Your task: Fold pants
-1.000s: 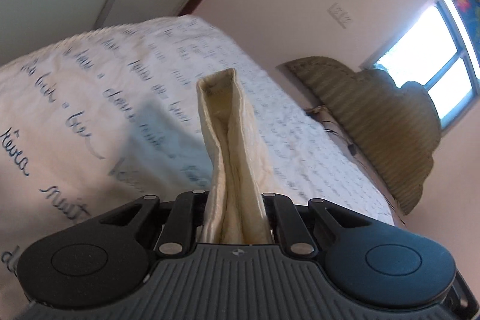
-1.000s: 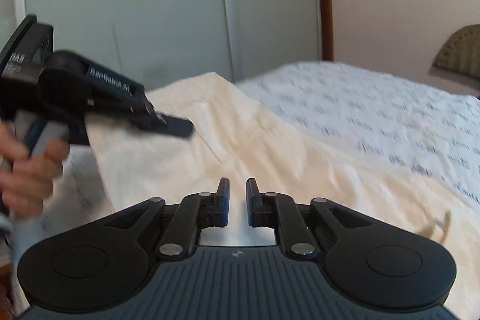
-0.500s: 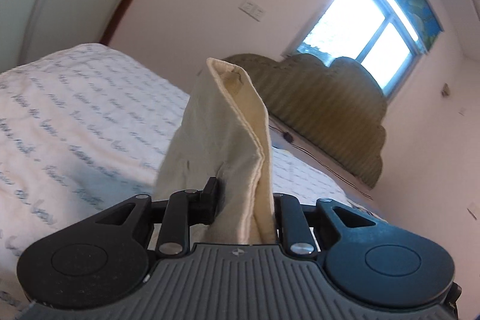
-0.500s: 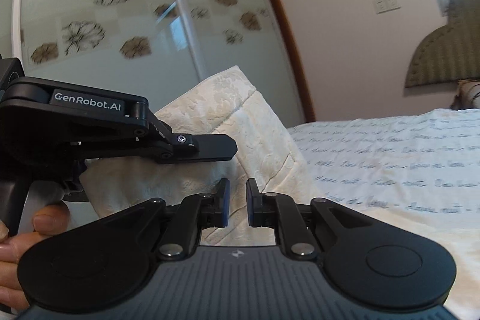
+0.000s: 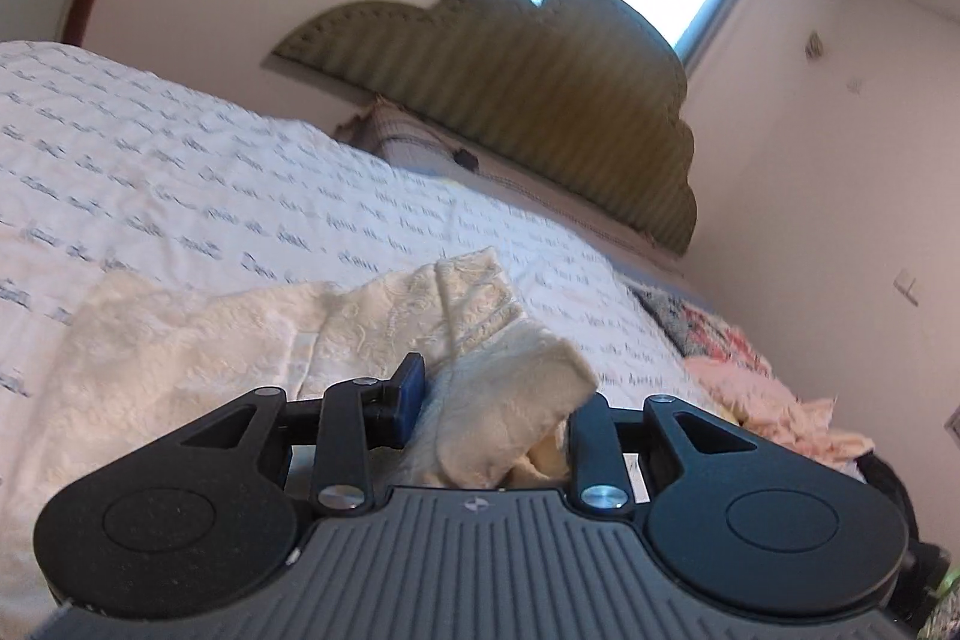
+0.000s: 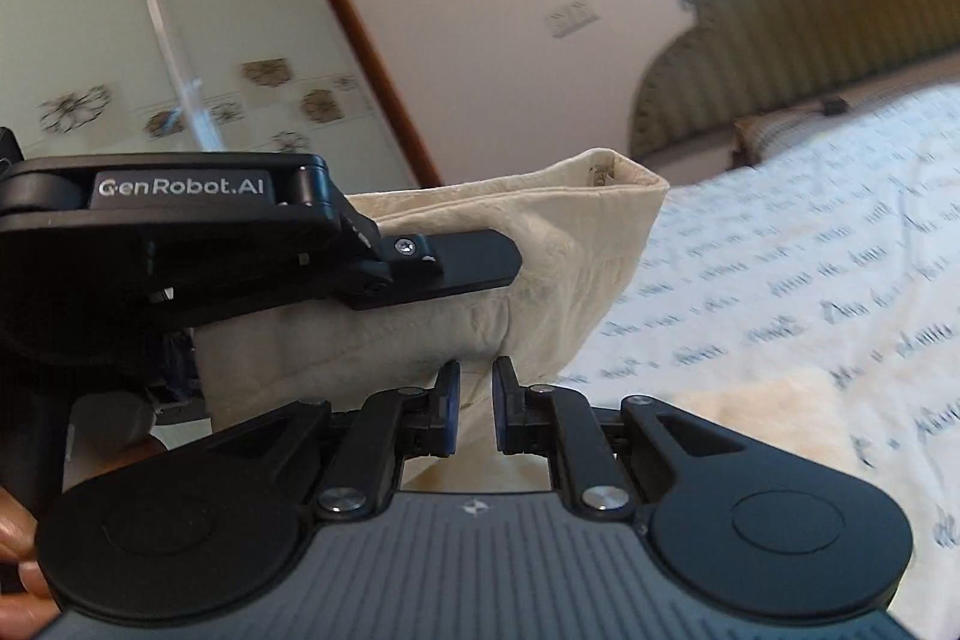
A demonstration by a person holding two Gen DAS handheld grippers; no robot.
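Left tongs point(image 5: 492, 400) clamped on a cream pants point(image 5: 510, 400) fold; right tongs point(image 6: 476, 409) narrow, gripping nothing.

Left view: the rest of the pants lies on the script-print bedspread point(image 5: 180, 160), with pink clothes point(image 5: 774, 400) far right — unseen from the right. Right view: the fold hangs raised above the bed, a wardrobe point(image 6: 150, 40) behind — right fingers point(image 6: 447, 400) just before the cloth.
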